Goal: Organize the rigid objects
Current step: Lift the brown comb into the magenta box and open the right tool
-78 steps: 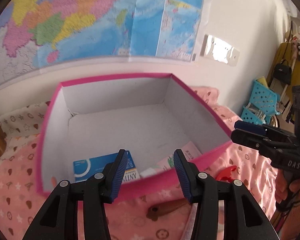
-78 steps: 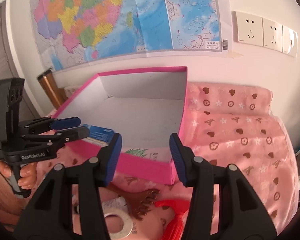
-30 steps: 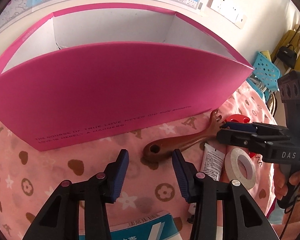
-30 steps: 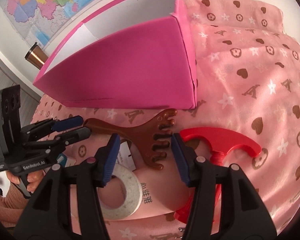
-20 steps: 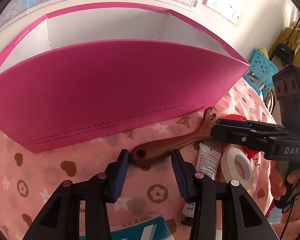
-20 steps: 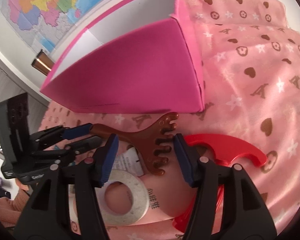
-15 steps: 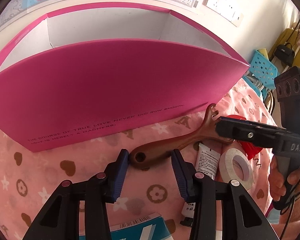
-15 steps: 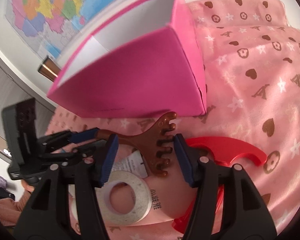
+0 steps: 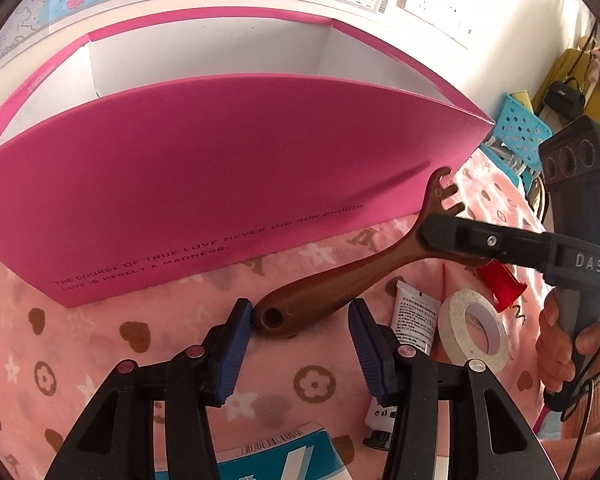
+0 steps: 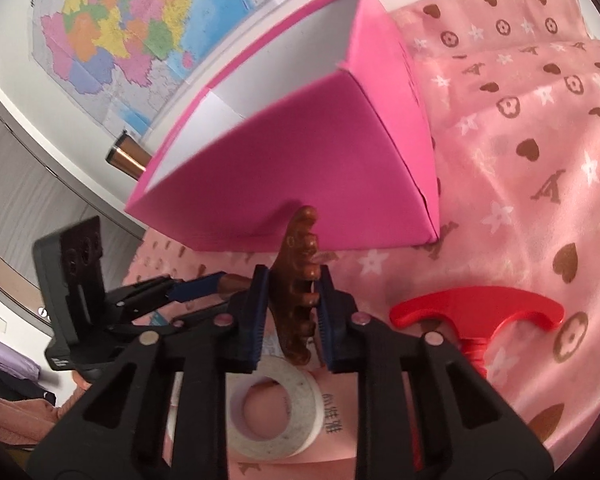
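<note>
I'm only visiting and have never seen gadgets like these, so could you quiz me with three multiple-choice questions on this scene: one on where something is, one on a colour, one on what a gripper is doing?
1. Where is the roll of tape?
A. inside the box
B. on the pink cloth, outside the box
C. hanging on the wall

2. What colour is the box outside?
A. blue
B. yellow
C. pink

3. What is the right gripper doing?
A. shut on the brown wooden comb
B. open over the tape
C. holding the red tool

Answers: 1 B, the roll lies flat on the cloth below the gripper. 2 C, its outer walls are bright pink. 3 A, both pads press the comb's toothed head; the left gripper is open around its handle end.
</note>
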